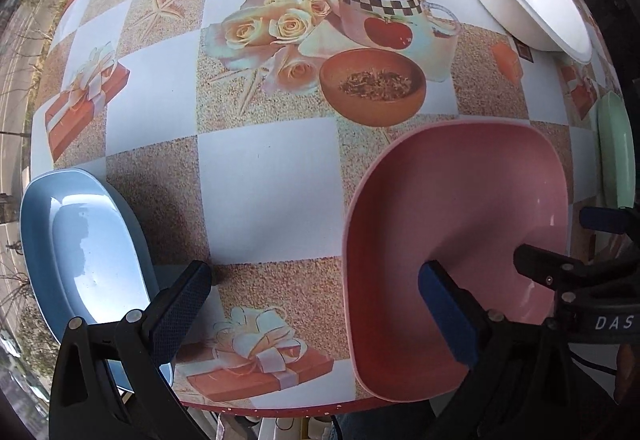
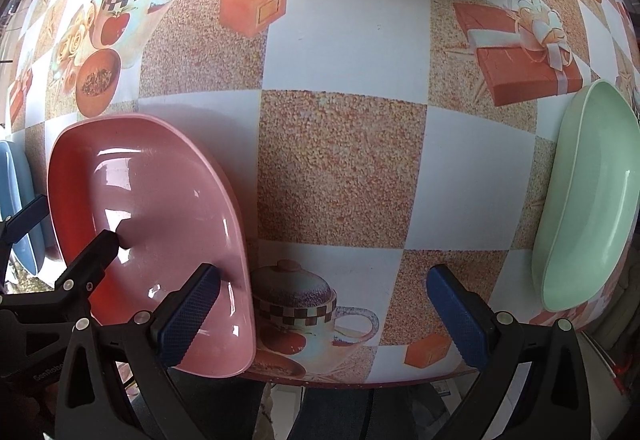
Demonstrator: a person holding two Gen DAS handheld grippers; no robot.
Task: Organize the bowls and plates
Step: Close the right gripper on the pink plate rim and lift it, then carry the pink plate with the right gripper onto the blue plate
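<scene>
Pink bowl (image 1: 452, 240) lies between both wide-open, empty grippers: right of left gripper (image 1: 320, 316), left of right gripper (image 2: 320, 316).

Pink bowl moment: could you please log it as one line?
left gripper: open | right gripper: open | pink bowl: on table, unheld

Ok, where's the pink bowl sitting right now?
The pink bowl sits at the table's near edge, between the blue plate on its left and the green bowl further right; both open grippers hover over it.
</scene>
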